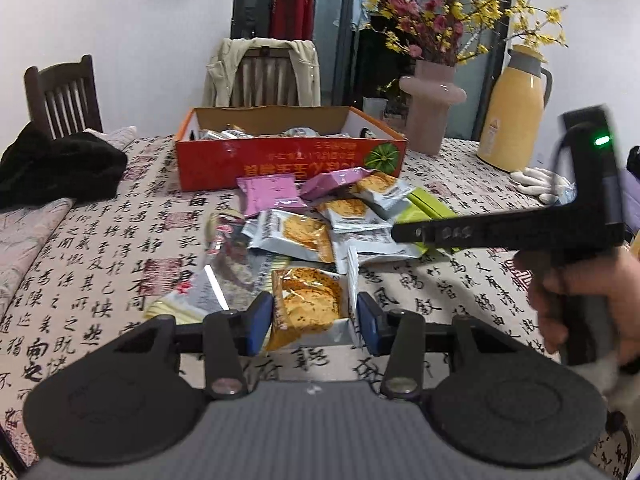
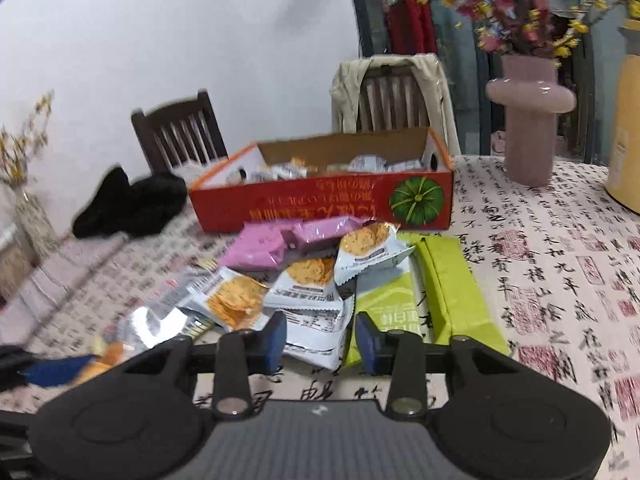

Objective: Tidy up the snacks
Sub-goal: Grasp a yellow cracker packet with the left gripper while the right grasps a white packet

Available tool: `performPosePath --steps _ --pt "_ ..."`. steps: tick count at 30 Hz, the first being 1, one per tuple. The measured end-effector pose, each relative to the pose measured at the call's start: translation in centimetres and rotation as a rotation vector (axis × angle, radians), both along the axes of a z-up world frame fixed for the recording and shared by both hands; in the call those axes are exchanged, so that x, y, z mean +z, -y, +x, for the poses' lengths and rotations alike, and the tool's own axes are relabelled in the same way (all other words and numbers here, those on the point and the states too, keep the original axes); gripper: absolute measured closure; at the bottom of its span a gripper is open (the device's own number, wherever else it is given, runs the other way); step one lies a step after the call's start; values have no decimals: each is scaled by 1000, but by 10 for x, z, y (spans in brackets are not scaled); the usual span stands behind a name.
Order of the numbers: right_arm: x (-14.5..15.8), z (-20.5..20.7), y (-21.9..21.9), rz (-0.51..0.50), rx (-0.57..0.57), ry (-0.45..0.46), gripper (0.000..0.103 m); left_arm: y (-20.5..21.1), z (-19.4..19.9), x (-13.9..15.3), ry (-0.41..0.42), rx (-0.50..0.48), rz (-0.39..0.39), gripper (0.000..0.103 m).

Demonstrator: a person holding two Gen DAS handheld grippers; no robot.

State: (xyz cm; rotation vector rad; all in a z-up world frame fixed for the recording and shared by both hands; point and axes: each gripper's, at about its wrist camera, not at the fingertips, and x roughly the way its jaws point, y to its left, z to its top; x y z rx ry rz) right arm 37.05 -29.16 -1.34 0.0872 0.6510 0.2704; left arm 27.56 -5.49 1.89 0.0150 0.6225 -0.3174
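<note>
A silver cracker packet (image 1: 308,306), printed with orange crackers, is clamped by the left hand-held gripper (image 1: 314,322); the right hand-held gripper (image 2: 322,342) is parted, empty.

Orange cardboard box (image 1: 288,160), far middle of the table: upside-down yellow Chinese lettering on its near wall, too blurred to read, beside a green pumpkin picture (image 2: 417,200). Tablecloth (image 1: 100,264): printed all over with black brush calligraphy and red seal stamps. Snack packets (image 2: 316,280), green packet (image 2: 384,312) and yellow flask label (image 1: 494,134): small print, illegible.
</note>
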Motion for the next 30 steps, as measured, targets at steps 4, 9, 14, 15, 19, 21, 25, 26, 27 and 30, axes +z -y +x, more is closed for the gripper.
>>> performPosePath --steps 4,9,14,15,19,21,25,26,27,30 --pt "-9 7 -7 -44 -7 8 82 -10 4 -1 -5 14 -8 57" --pt "-17 7 -20 -84 23 -16 82 -16 11 -5 -18 18 -30 57" --pt "-21 4 -22 -75 19 -26 81 -19 10 -9 -26 17 -35 57" --pt "-21 5 -21 -78 18 -27 81 -20 10 -9 -28 23 -36 57" --pt "-22 9 -20 -88 17 -15 76 -21 6 -7 -20 29 -41 57" --pt "-22 8 -21 -88 18 -14 78 -21 3 -6 -18 29 -41 57" --pt "-22 0 -26 -91 61 -20 102 -21 -4 -1 -6 33 -39 57" --pt "-21 -5 -27 -90 63 -18 103 -21 -6 1 -2 35 -38 57" --pt "-20 -10 -27 -89 63 -14 103 -21 -8 2 2 36 -37 57" --pt "-16 -33 -24 -88 52 13 103 -21 -14 6 11 39 -32 57"
